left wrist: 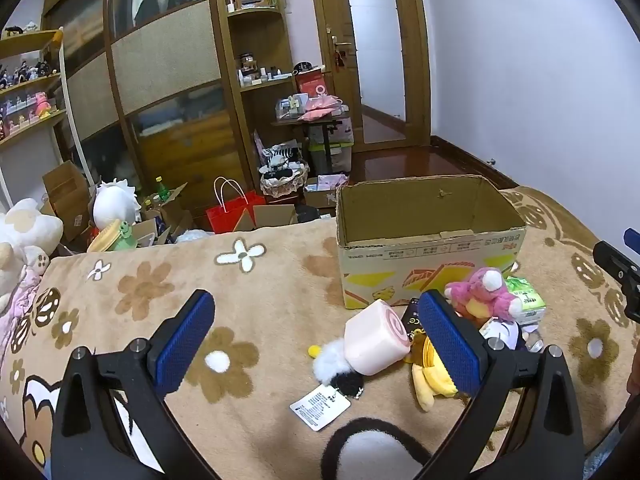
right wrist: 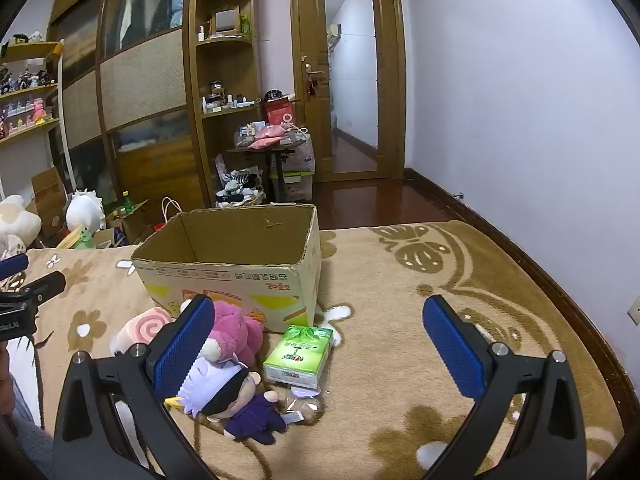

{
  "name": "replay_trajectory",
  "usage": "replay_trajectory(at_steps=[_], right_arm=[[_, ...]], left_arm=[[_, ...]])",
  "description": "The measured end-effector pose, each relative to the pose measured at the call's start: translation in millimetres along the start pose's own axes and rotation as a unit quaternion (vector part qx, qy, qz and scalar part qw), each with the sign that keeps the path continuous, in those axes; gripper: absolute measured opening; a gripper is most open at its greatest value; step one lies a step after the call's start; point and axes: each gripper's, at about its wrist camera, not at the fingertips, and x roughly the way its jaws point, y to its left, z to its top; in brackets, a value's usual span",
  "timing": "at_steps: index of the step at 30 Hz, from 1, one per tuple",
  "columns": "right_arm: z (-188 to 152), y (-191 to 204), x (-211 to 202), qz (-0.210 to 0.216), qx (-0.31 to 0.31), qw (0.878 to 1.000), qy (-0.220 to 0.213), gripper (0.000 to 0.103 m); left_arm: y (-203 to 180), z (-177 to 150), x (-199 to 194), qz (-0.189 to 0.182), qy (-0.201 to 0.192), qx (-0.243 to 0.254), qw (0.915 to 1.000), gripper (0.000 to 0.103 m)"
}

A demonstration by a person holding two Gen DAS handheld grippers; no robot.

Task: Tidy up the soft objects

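Standing open-topped on the flower-patterned blanket (left wrist: 256, 312), the cardboard box (left wrist: 430, 276) shows only bare brown inner walls; its floor is hidden from both views, so whether anything lies inside cannot be told. Its printed long side faces the cameras, and its long axis runs left to right across the left wrist view.

All the soft things lie on the blanket in front of that printed side, outside the box. A pink swirl-ended roll cushion (left wrist: 376, 338) lies on its side, its long axis running from lower left to upper right, with the spiral face turned up and right toward the box. A black-and-white fluffy toy (left wrist: 338, 364) touches its lower left end, with a white paper tag (left wrist: 320, 406) just beside it. A yellow plush (left wrist: 430, 380) lies partly behind one blue pad of the left tool. A pink bear plush (right wrist: 236, 330) rests just in front of the box. Below it a lavender-haired doll in a dark purple outfit (right wrist: 236, 400) lies flat, head toward the left and feet toward the lower right. A green tissue pack (right wrist: 300, 356) lies beside the bear, its long axis running toward the box.

The left tool (left wrist: 316, 344) hangs above the roll cushion with its jaws spread wide and nothing between the pads. The right tool (right wrist: 318, 348) is likewise spread wide, gripping nothing, above the tissue pack.
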Motion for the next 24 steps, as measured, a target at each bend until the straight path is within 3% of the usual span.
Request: replay_trajectory(at_steps=[24], right_arm=[[-1.4, 2.0, 1.4, 0.001, 0.000, 1.000, 0.002, 0.103]], left_arm=[[-0.9, 0.1, -1.1, 0.003, -0.002, 0.000, 1.0000, 0.101]])
